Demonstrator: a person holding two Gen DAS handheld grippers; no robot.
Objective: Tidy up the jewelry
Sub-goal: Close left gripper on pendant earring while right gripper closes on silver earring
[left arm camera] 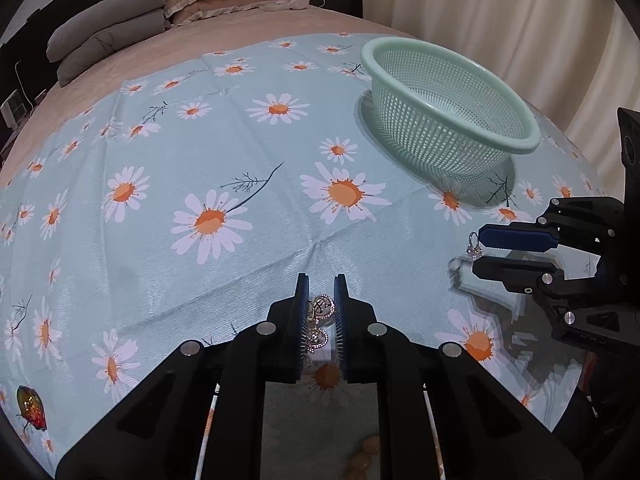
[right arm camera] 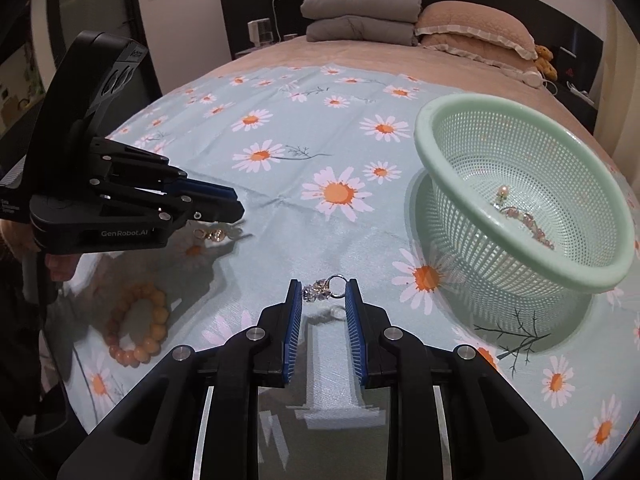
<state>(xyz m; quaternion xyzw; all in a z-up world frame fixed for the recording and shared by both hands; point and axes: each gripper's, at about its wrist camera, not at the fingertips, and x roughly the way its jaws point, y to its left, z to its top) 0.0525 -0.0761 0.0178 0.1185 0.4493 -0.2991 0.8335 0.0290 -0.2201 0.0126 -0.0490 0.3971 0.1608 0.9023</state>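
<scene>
My left gripper (left arm camera: 321, 282) has its jaws close either side of a pair of gold sparkly earrings (left arm camera: 319, 322) that lie on the daisy cloth; in the right wrist view the earrings (right arm camera: 216, 235) rest on the cloth just below its tips (right arm camera: 236, 208). My right gripper (right arm camera: 323, 285) is shut on a silver crystal ring (right arm camera: 322, 291), held above the cloth; the ring also shows in the left wrist view (left arm camera: 474, 246). A mint mesh basket (right arm camera: 528, 264) stands to the right and holds a pearl piece (right arm camera: 502, 191) and a chain.
An orange bead bracelet (right arm camera: 136, 326) lies on the cloth near the left. A red-gold brooch (left arm camera: 31, 407) lies at the cloth's near left corner. Folded grey blankets (right arm camera: 360, 16) and pillows sit at the bed's head.
</scene>
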